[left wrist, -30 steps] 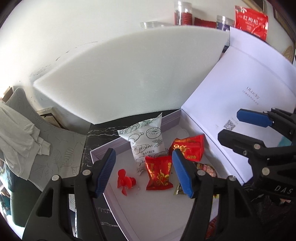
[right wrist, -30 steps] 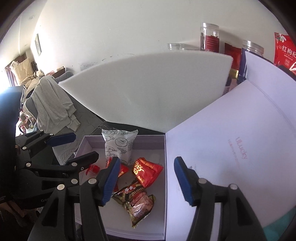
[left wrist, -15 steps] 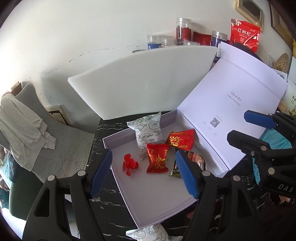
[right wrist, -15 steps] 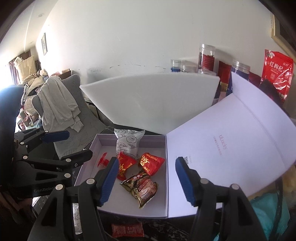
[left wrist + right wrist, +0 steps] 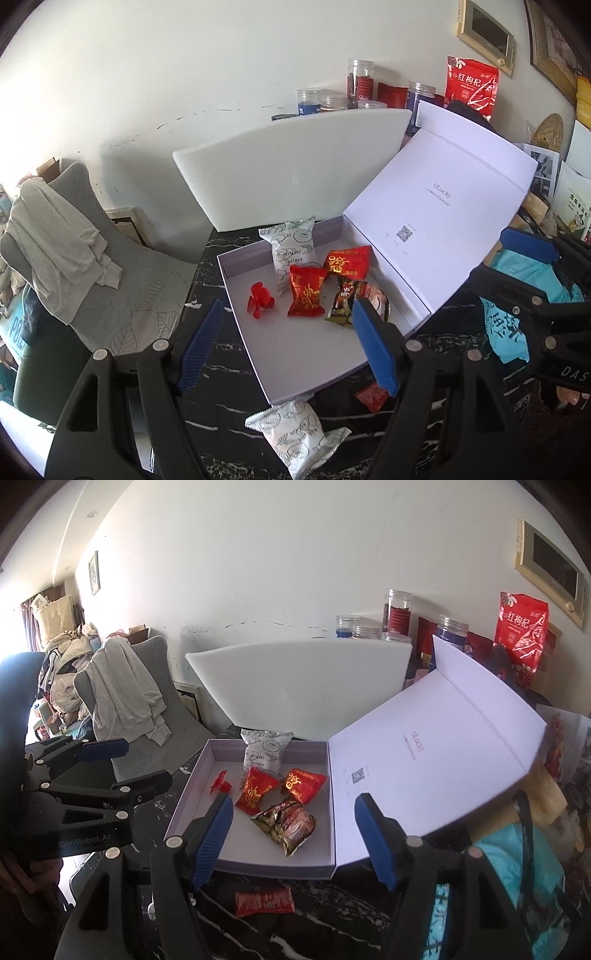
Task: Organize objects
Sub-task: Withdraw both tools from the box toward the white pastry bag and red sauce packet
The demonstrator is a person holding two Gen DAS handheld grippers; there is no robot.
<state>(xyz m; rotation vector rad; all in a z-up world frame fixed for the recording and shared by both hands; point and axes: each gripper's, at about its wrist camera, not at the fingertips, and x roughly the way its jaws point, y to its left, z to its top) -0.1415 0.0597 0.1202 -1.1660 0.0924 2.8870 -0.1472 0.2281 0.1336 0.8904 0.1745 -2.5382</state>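
Both claws are empty: the left claw [image 5: 286, 345] is partly open, the right claw [image 5: 295, 836] opening. Snacks [image 5: 284, 821] sit in the box [image 5: 266, 864] — one red pack [image 5: 264, 902] lies on the desk [image 5: 332, 923].

A shallow white cardboard box [image 5: 306, 354] lies open on the black marble-patterned tabletop, its hinged lid [image 5: 439, 206] tilted back at 2 o'clock. Inside, a white printed snack packet [image 5: 291, 251] leans on the far wall at 12 o'clock, with two red gold-printed packets [image 5: 306, 295] [image 5: 349, 262], a dark brown packet [image 5: 360, 299] and a small red plastic piece [image 5: 259, 300] lying flat nearer the middle. Outside, at 6 o'clock off the box's near edge, lie another white printed packet [image 5: 295, 435] and a small red flat sachet [image 5: 264, 903].
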